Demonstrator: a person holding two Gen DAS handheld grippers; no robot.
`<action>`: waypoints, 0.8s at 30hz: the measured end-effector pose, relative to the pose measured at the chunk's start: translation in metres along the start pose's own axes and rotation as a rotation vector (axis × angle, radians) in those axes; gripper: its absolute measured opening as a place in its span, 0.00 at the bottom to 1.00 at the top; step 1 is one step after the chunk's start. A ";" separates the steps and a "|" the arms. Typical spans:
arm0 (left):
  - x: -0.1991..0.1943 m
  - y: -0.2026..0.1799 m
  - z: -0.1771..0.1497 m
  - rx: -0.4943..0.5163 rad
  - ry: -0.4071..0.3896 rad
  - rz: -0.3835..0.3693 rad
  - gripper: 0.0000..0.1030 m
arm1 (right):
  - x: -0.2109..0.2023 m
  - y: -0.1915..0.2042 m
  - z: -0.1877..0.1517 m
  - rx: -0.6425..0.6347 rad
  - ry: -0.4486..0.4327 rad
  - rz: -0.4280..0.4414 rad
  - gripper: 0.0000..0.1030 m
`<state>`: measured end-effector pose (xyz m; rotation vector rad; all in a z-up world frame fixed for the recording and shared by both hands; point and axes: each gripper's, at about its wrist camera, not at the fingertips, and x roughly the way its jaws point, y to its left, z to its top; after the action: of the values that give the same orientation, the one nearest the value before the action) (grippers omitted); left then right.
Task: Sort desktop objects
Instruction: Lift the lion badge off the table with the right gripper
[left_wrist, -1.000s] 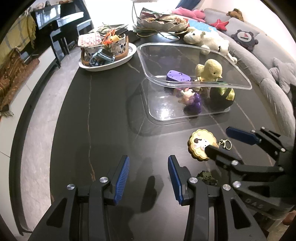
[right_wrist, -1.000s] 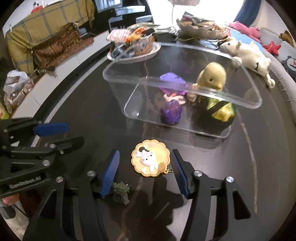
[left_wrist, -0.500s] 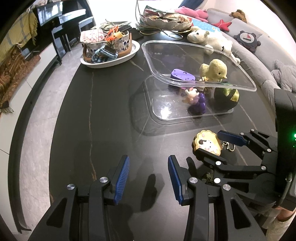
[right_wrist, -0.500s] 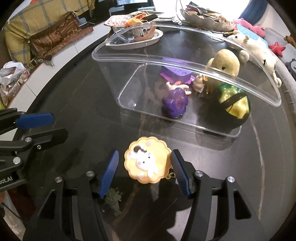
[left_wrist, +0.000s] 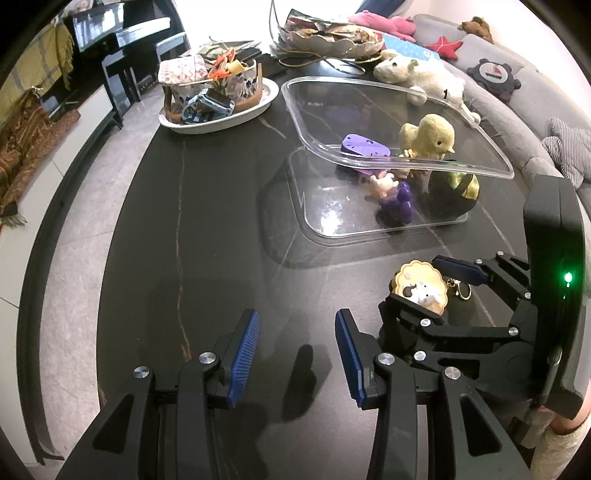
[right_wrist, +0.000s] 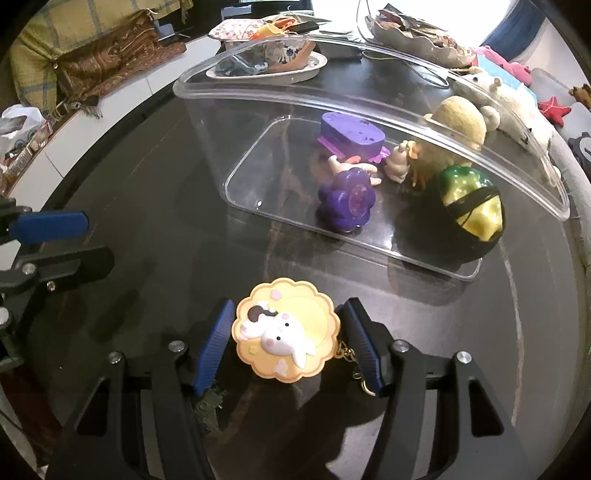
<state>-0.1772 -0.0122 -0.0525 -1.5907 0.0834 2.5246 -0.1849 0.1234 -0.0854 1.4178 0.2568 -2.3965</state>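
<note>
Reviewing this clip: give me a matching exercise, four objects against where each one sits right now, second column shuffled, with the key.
Objects:
1. cookie-shaped keychain
2. yellow duck toy
3. small green toy
4. patterned basket

Places:
A. on the white plate at the far side of the table
B. inside the clear plastic bin
C. between the fingers of the right gripper
D. on the table under the right gripper's left finger

Pairs: 1-C, 2-B, 3-D, 4-A

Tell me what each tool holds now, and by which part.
Nothing is gripped. The left tool is empty; the right tool straddles the cookie keychain, pads not pressing its edges.
</note>
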 end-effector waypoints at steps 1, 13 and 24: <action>0.000 0.000 0.000 0.001 0.001 0.001 0.38 | -0.001 0.000 0.000 0.001 -0.001 0.001 0.55; 0.000 -0.006 -0.001 0.012 0.004 -0.003 0.38 | -0.018 -0.003 -0.003 0.017 -0.016 -0.010 0.53; -0.012 -0.026 -0.007 0.063 -0.015 -0.013 0.38 | -0.055 -0.019 -0.017 0.075 -0.069 -0.034 0.54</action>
<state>-0.1622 0.0111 -0.0441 -1.5442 0.1481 2.4973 -0.1543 0.1576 -0.0455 1.3695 0.1763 -2.5018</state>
